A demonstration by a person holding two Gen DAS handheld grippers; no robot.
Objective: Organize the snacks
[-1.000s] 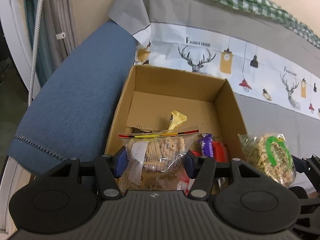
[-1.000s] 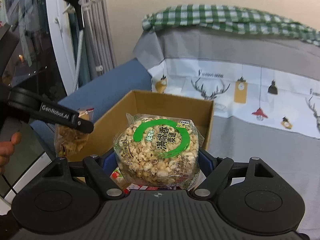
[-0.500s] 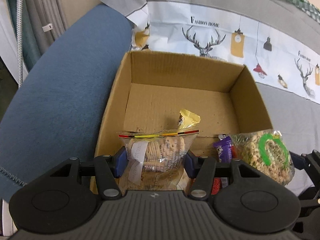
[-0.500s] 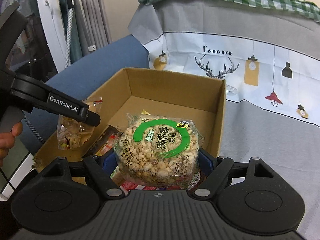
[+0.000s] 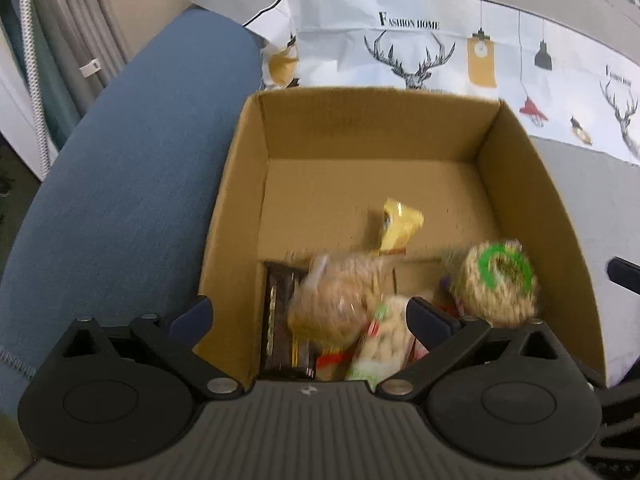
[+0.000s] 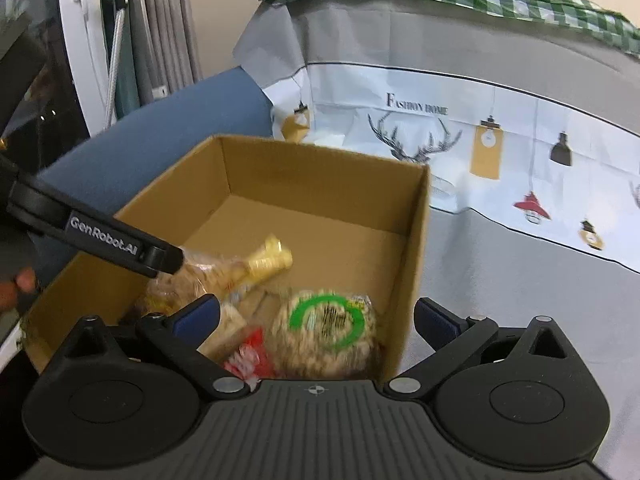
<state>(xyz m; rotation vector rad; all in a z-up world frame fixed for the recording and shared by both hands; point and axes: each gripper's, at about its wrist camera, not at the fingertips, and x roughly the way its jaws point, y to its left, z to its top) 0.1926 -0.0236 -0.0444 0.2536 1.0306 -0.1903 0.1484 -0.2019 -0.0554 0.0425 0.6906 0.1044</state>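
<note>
Both my grippers, left [image 5: 308, 312] and right [image 6: 316, 316], are opening wide: cookie bag [image 5: 336, 296] and green-ringed puffed-rice pack [image 6: 326, 330] drop free, blurred, into the cardboard box [image 5: 368, 124], toward six o'clock. Two more snacks stowed.

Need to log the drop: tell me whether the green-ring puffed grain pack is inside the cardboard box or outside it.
Inside. The puffed grain pack sits within the cardboard box walls, blurred, apart from the right gripper, whose jaws are opening.

A clear bag of biscuits [image 5: 336, 300] and a round, green-labelled puffed-grain cake [image 5: 496, 282], both blurred, lie inside the open cardboard box [image 5: 372, 128].
</note>
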